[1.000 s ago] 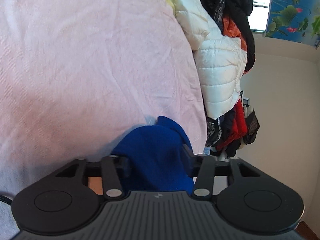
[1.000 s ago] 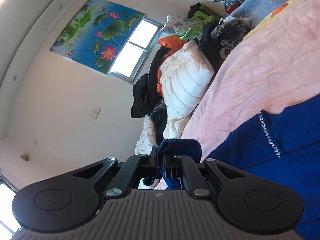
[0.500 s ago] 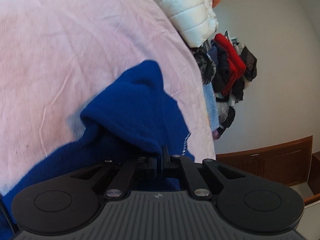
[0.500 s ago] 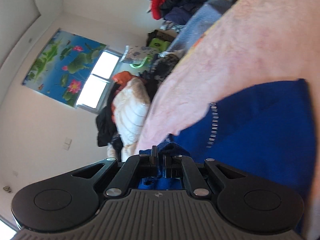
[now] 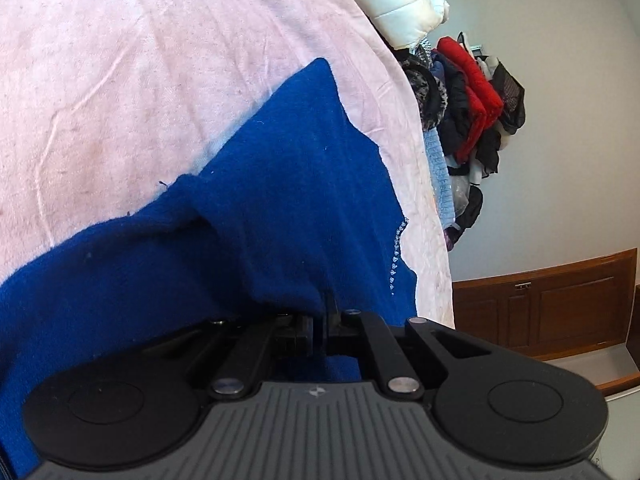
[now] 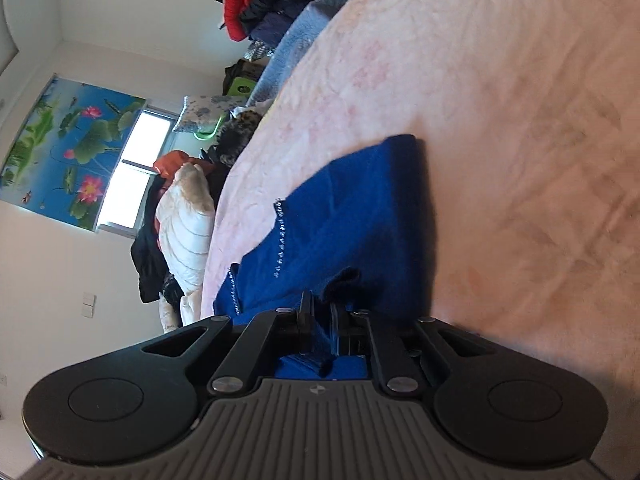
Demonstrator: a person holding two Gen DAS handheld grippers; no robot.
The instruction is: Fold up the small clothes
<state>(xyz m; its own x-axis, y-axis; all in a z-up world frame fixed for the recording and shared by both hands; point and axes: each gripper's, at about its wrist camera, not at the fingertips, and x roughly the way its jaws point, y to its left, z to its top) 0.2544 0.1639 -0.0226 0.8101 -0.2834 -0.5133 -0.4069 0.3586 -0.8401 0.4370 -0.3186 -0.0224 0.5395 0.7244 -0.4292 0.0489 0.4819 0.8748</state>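
1. The blue knit garment [image 5: 288, 184] lies across the pink bedspread [image 5: 120, 80], filling the lower centre of both views.
2. The left gripper [image 5: 318, 320] is pinched on a fold of it.
3. The right gripper [image 6: 320, 320] likewise clamps a blue edge.
4. It looks soft, light and floppy; corners and hems near the rhinestone trim [image 6: 280, 240] are probably best to hold.

The right gripper [image 6: 320, 320] pinches a fold of the soft blue knit garment [image 6: 360, 216] with a silver stud line, spread across the pink bedsheet [image 6: 500, 120]. Beyond the sheet's far edge lies a white puffer jacket [image 6: 186, 224].
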